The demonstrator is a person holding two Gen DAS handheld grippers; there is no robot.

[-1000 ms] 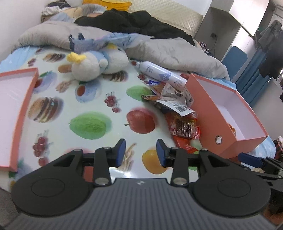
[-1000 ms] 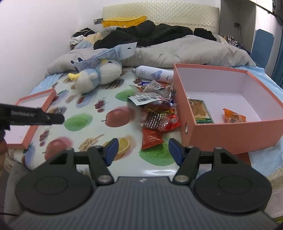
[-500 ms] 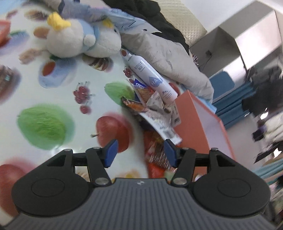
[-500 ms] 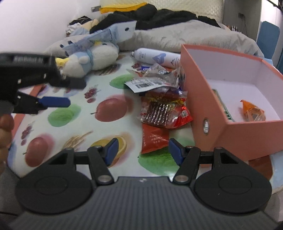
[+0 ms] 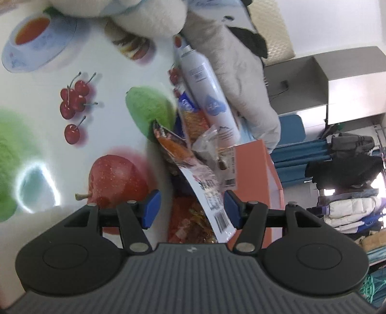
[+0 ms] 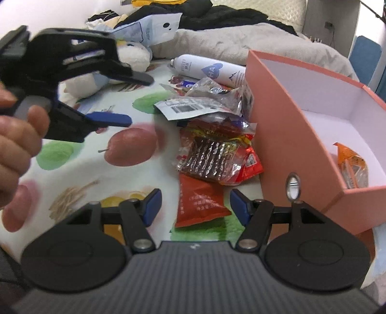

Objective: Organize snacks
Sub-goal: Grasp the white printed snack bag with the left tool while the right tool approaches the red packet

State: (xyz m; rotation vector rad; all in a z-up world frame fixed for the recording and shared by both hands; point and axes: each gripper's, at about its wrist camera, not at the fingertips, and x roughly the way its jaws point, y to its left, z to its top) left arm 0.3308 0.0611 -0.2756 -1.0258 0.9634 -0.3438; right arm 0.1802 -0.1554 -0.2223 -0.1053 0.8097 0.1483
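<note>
Left claw (image 5: 190,211), now wider apart and empty, has neared the snack pile (image 5: 200,174).

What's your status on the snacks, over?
Left gripper and right gripper open, empty. Snack pile loose beside pink box; one orange packet inside. White bottle lies behind pile.

Snack packets (image 6: 212,145) lie left of the box (image 6: 289,135).

Location: a home bedroom. Indicators: quilted cream headboard (image 6: 253,6), crumpled grey duvet (image 6: 241,41), white plush toy (image 6: 130,58), probably hanging clothes (image 5: 347,164).
</note>
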